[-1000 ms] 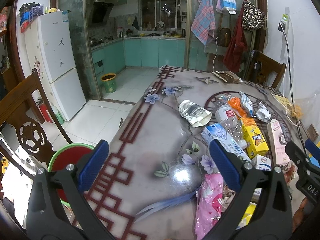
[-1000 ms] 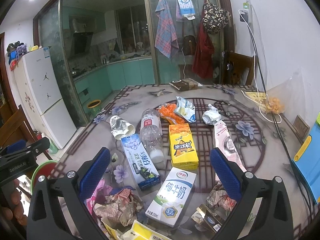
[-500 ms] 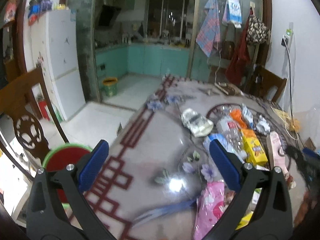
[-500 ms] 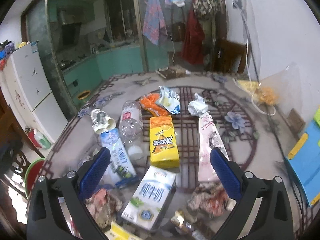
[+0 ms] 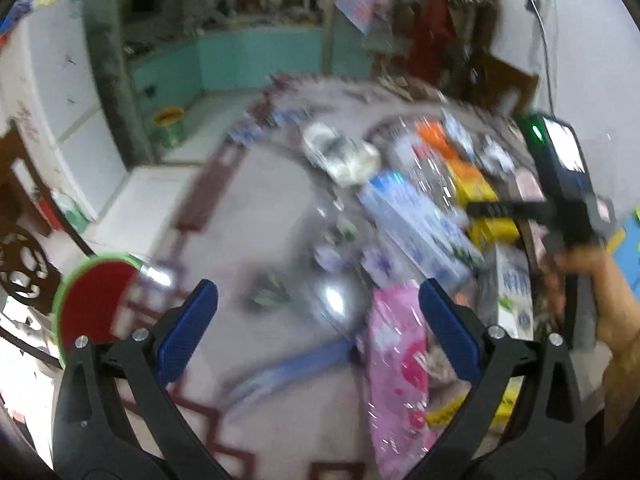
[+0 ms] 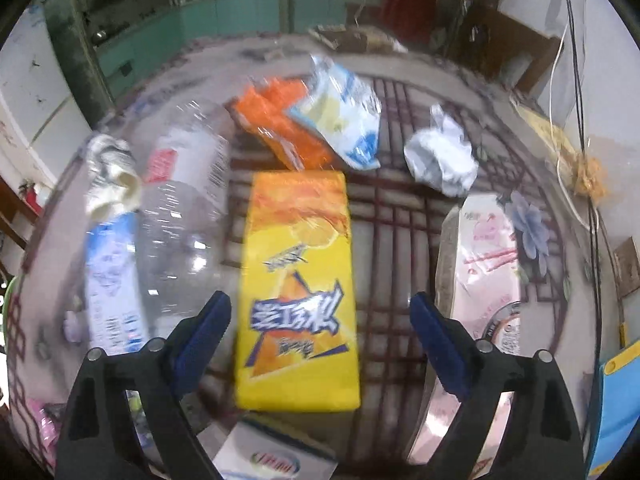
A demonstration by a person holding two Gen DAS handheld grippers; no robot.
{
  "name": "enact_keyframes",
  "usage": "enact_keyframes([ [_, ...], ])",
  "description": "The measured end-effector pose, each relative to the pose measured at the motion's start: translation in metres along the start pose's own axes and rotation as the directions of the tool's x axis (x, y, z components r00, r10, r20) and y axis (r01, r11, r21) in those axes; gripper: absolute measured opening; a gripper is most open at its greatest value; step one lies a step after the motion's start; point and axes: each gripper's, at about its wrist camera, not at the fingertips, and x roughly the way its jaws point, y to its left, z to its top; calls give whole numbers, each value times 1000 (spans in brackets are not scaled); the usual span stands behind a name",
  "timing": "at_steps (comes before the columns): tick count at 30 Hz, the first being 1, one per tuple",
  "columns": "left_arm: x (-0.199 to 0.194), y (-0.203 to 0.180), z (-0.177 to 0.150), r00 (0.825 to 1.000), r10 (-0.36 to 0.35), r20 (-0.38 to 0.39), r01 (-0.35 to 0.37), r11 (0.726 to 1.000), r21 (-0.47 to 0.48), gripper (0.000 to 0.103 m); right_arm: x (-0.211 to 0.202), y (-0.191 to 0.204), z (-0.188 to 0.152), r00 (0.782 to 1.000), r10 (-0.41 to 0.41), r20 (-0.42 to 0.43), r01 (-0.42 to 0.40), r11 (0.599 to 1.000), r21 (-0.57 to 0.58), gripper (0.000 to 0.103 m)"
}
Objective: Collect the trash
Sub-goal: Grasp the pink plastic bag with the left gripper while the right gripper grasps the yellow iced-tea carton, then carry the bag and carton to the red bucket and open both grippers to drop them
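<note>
Now hovering lower over the yellow carton [image 6: 296, 288], right gripper [image 6: 320, 316] gaping wide astride it on the table [image 6: 400, 216]. Showing only in left view: left gripper [image 5: 318, 312] spread wide, beside pink wrapper [image 5: 396, 364], red bin [image 5: 96, 300] below.

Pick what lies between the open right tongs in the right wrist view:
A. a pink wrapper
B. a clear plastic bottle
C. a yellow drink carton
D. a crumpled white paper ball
C: the yellow drink carton lies flat on the table, framed between the open right tongs, which are not yet touching it.
</note>
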Motion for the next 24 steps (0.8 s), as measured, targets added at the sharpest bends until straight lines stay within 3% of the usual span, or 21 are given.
enact_keyframes([
  [3, 15, -8, -6, 997, -27, -66, 29, 999, 19, 99, 14, -7, 1, 998, 32, -56, -30, 999, 29, 86],
  [8, 37, -20, -9, 988, -45, -145, 48, 999, 22, 97, 15, -3, -4, 997, 49, -53, -49, 999, -6, 57],
  [10, 46, -21, -8, 984, -27, -174, 32, 999, 28, 90, 13, -1, -5, 997, 65, -46, -66, 998, -12, 57],
  [13, 53, -16, -9, 978, -43, -205, 46, 999, 8, 69, 7, 1, -6, 997, 81, -17, -81, 997, -17, 56],
  [15, 55, -9, -10, 973, -71, -220, 67, 997, -24, 41, -3, 3, -8, 996, 84, 8, -84, 996, -25, 56],
  [16, 56, -4, -10, 970, -84, -229, 74, 996, -49, 34, -8, 3, -8, 996, 86, 23, -85, 996, -25, 56],
  [20, 48, 19, -3, 967, -147, -209, 115, 981, -156, 25, -28, -2, -7, 991, 115, 74, -116, 993, 17, 56],
  [24, 24, 28, 9, 980, -150, -133, 127, 978, -164, 24, -58, -6, -13, 982, 139, 124, -147, 988, 56, 56],
])
